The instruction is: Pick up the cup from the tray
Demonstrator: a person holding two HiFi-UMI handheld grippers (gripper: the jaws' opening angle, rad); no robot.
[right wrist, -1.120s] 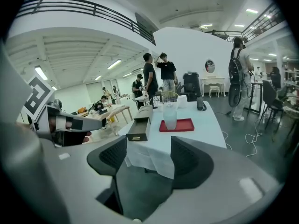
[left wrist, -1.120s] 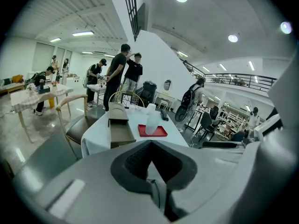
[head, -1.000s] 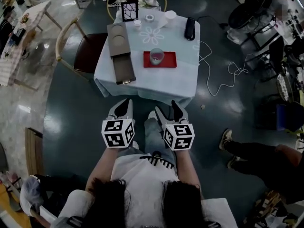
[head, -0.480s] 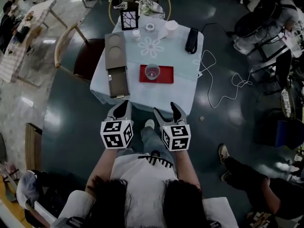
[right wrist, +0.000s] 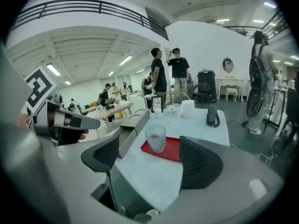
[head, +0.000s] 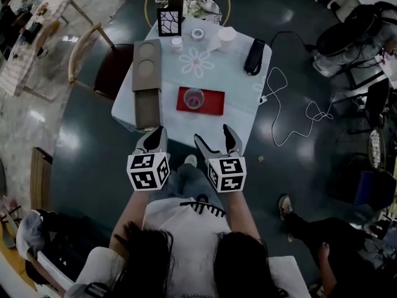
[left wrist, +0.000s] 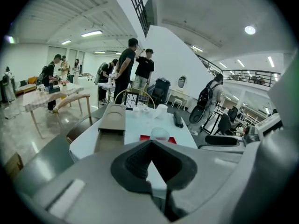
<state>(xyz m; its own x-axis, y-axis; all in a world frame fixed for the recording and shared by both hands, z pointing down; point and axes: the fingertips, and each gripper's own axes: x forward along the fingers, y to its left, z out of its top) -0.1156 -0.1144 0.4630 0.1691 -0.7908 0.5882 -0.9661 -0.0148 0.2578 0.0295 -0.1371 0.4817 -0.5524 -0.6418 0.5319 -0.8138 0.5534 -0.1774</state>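
A frosted cup (head: 194, 97) stands upright at the left end of a red tray (head: 211, 102) on a white-clothed table (head: 242, 104). Both grippers are short of the table's near edge and point at it. My left gripper (head: 155, 133) is shut with nothing in it; past its pads (left wrist: 140, 164) I see the cup (left wrist: 160, 133) and the tray (left wrist: 144, 137). My right gripper (head: 214, 135) is open, its jaws have just been opening, and nothing is between them. The cup (right wrist: 155, 137) and the tray (right wrist: 172, 150) lie ahead between the right gripper's (right wrist: 150, 164) pads.
A long tan box (head: 147, 78) lies on the table's left side. A black handset (head: 253, 56), a white roll (head: 226, 35), small jars and a framed picture (head: 169, 20) stand at the back. A wooden chair (head: 87, 51) is at the left, a white cable (head: 291, 107) at the right.
Both grippers have come closer to the table's near edge. The right gripper's jaws stand wider apart than before. The cup and tray have not moved on the table.
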